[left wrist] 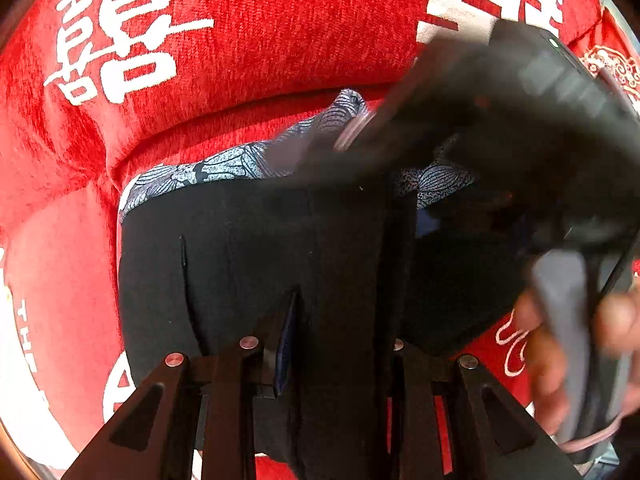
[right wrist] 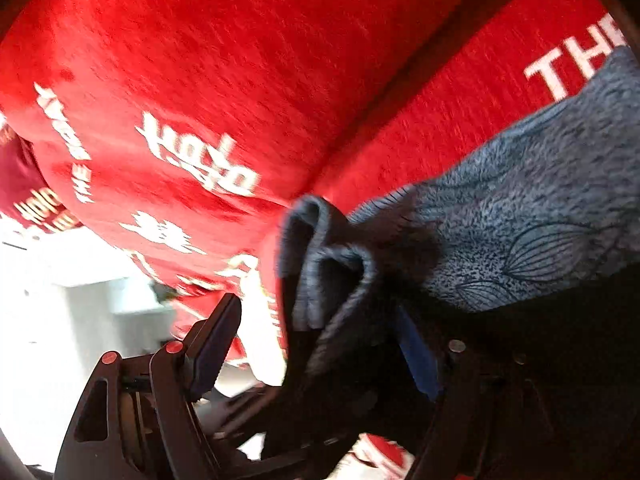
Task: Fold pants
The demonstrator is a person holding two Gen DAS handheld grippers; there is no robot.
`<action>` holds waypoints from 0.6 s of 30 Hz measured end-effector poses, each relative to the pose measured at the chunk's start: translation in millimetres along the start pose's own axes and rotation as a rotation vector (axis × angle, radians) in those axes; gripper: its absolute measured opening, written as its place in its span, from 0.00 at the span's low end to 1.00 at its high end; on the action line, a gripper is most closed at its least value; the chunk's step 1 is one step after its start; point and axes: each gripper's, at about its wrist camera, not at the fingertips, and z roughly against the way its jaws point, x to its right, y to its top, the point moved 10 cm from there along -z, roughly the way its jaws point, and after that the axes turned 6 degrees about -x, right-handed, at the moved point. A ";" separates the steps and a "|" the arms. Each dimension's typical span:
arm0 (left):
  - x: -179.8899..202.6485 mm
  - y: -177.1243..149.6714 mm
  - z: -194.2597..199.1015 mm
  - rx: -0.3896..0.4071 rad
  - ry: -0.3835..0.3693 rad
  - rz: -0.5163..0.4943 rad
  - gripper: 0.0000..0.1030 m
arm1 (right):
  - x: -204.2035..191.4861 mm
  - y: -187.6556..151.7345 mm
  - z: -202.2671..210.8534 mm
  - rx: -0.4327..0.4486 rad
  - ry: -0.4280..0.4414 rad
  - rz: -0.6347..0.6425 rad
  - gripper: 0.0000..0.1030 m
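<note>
My left tool (left wrist: 338, 344) points down and is clamped on a fold of the black pants (left wrist: 248, 264), which lie on the red sofa cushion (left wrist: 256, 40) with their blue patterned lining (left wrist: 224, 166) showing along the far edge. My right tool (right wrist: 320, 344) stands partly open; pants fabric bunches between its fingers, not yet pinched. A hand (left wrist: 560, 360) grips its handle at right.
</note>
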 end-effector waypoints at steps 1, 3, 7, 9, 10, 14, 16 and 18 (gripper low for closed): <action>-0.2 -0.2 0.2 0.000 0.015 -0.004 0.26 | -1.4 -2.5 -7.9 -0.016 -0.043 0.041 0.59; 1.3 -0.3 6.8 0.009 0.031 -0.006 0.26 | -2.8 -6.3 -18.1 -0.028 -0.151 0.117 0.31; 31.9 1.4 49.6 0.052 0.059 -0.074 0.26 | -25.3 -15.1 5.2 0.013 -0.102 0.141 0.24; 53.6 3.9 69.4 0.063 0.022 -0.080 0.26 | -45.4 -24.8 28.9 0.040 -0.106 0.187 0.24; 66.0 6.7 77.6 0.067 -0.005 -0.082 0.26 | -51.2 -27.0 40.0 0.054 -0.111 0.200 0.24; 111.5 22.7 70.6 0.042 -0.085 -0.093 0.27 | -55.2 -28.2 95.0 0.101 -0.161 0.228 0.24; 125.0 28.5 39.7 -0.018 -0.119 -0.087 0.40 | -34.3 -18.2 108.8 0.096 -0.213 0.221 0.24; 133.9 26.9 -5.3 -0.139 -0.194 -0.041 0.60 | 7.1 -4.4 109.2 0.066 -0.283 0.177 0.24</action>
